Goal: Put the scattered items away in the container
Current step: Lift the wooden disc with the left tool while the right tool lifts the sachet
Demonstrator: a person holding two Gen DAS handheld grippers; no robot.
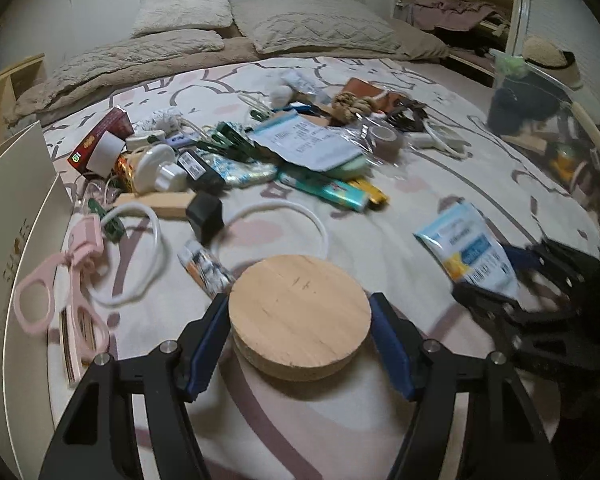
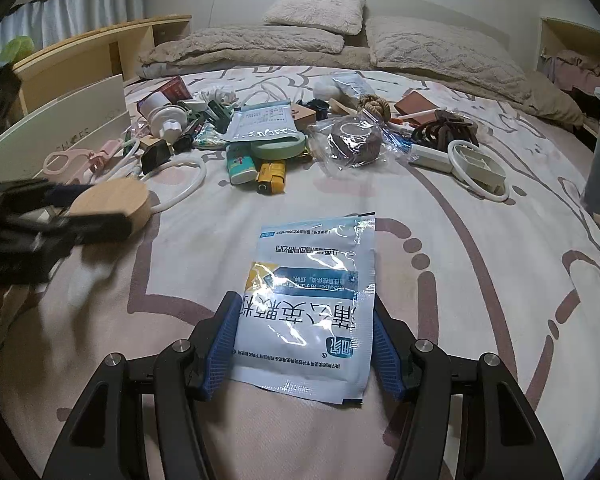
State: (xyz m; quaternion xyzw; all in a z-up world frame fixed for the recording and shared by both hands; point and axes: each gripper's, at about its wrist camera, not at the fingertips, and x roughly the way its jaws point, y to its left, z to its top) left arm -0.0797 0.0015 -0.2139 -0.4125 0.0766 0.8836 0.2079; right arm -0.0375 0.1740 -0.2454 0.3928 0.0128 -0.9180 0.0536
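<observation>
Left gripper [image 1: 300, 340] clamped on a round wooden disc [image 1: 300, 316], blue pads against both its edges, raised off the patterned bedspread [image 1: 440, 184]. Right gripper [image 2: 302, 354] pinches a blue-and-white sachet [image 2: 308, 300] at both side edges — it lies flat on the bedspread. Beyond — scattered clutter mid-bed, white box [image 1: 16, 216] at the left edge.

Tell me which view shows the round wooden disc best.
Left wrist view: the wooden disc sits close and whole between the left gripper pads. In the right wrist view the disc is small, blurred at the left edge, partly covered by gripper fingers.
</observation>
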